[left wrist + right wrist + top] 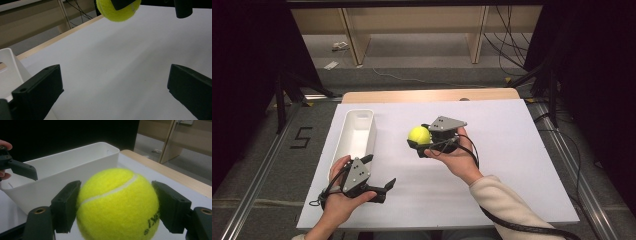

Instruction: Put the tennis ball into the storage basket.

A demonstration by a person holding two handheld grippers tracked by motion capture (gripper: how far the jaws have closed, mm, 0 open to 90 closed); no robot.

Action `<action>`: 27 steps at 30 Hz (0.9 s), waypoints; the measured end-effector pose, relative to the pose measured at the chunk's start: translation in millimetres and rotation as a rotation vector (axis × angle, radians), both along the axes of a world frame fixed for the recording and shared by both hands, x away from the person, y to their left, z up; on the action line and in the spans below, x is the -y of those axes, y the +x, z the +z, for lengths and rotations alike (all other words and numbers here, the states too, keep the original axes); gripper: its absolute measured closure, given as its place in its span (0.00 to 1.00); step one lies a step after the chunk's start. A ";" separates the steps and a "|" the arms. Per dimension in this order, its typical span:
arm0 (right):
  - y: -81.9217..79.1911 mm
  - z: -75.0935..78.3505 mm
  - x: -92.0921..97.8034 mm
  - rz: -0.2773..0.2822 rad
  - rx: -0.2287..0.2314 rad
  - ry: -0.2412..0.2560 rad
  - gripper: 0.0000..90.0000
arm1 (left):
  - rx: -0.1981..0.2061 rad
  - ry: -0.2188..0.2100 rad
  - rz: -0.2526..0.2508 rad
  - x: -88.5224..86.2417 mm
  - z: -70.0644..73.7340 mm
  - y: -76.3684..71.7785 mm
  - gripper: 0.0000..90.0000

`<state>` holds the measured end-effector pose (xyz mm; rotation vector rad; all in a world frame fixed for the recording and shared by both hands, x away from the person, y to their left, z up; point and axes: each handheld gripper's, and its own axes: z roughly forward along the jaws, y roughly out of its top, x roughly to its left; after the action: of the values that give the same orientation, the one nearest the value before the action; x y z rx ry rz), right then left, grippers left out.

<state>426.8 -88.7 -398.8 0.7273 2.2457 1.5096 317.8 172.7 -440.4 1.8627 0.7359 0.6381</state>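
— What takes up most of the scene?

— The white table point(512, 165), with a strip of wooden edge along its far side. The high view looks down on it, and the person's forearms come in from six o'clock.

— And the next biggest thing?

— A long white bin point(357, 135), lying lengthwise at about ten o'clock from the table's middle. In the right gripper view its wall point(62, 170) stands just beyond the ball.

— Where are the grippers?

— The right gripper point(419, 141) is held near the table's centre, pointing towards nine o'clock, at the bin. Its jaws are clamped on a yellow tennis ball point(419, 134), one pad on each side, as the right gripper view shows point(117, 205). The left gripper point(379, 175) is at about seven o'clock, by the bin's near end, with its jaws well apart and nothing between them; in its own view point(115, 82) bare table lies between the two black pads.

— So where exactly is the ball?

— In the right gripper's grip, lifted off the table, at three o'clock from the bin and near it but not over it. The left gripper view catches it point(117, 11) at twelve o'clock, hanging above the white surface.
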 end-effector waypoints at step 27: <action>1.1 1.9 -9.2 0.014 0.001 0.007 0.30 | 0.015 0.012 0.001 -0.4 0.4 0.6 0.00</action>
<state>427.9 -79.4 -396.8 0.7140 2.2512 1.5245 318.4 173.1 -440.0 1.8674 0.7245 0.6573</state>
